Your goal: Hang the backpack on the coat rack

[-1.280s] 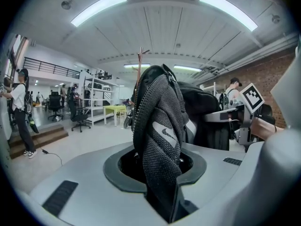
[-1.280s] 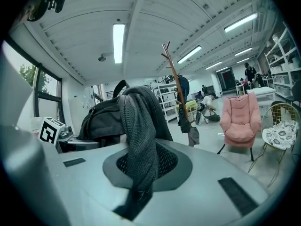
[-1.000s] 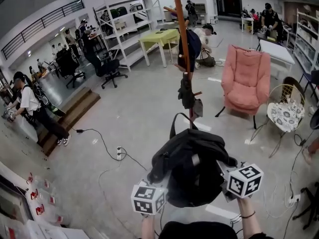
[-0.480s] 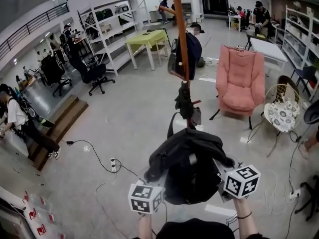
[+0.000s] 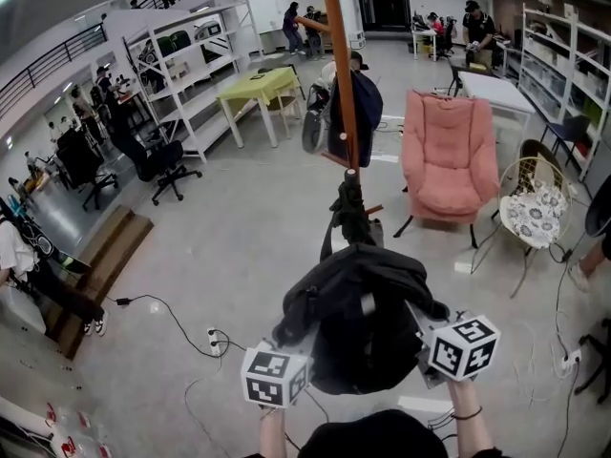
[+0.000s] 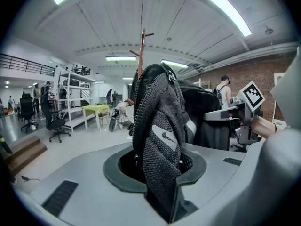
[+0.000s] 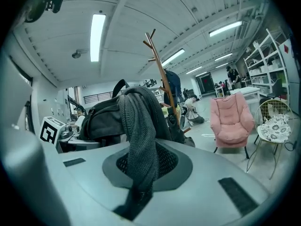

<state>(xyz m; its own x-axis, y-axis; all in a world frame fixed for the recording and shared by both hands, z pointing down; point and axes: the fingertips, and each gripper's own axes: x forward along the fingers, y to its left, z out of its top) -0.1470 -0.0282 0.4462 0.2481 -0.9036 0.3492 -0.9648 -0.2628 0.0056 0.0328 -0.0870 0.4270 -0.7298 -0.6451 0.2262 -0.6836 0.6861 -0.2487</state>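
A black backpack (image 5: 363, 322) hangs between my two grippers, low in the head view. My left gripper (image 6: 157, 168) is shut on a black mesh shoulder strap (image 6: 157, 121) of the backpack. A grey mesh strap (image 7: 138, 140) of the same backpack is pinched in my right gripper (image 7: 141, 171), which is also shut. Their marker cubes show at the pack's left (image 5: 275, 375) and right (image 5: 465, 344). The brown wooden coat rack (image 5: 342, 74) stands straight ahead, just beyond the pack. A dark blue bag (image 5: 361, 113) and a black item (image 5: 353, 208) hang on it.
A pink armchair (image 5: 447, 156) stands right of the rack, and a wire chair with a patterned cushion (image 5: 537, 213) further right. A yellow-green table (image 5: 258, 89) and white shelves (image 5: 181, 74) stand at the back left. Cables and a power strip (image 5: 215, 337) lie on the floor.
The coat rack and the armchair have come closer as both grippers carried the backpack toward them. Both grips on the straps stayed as they were.
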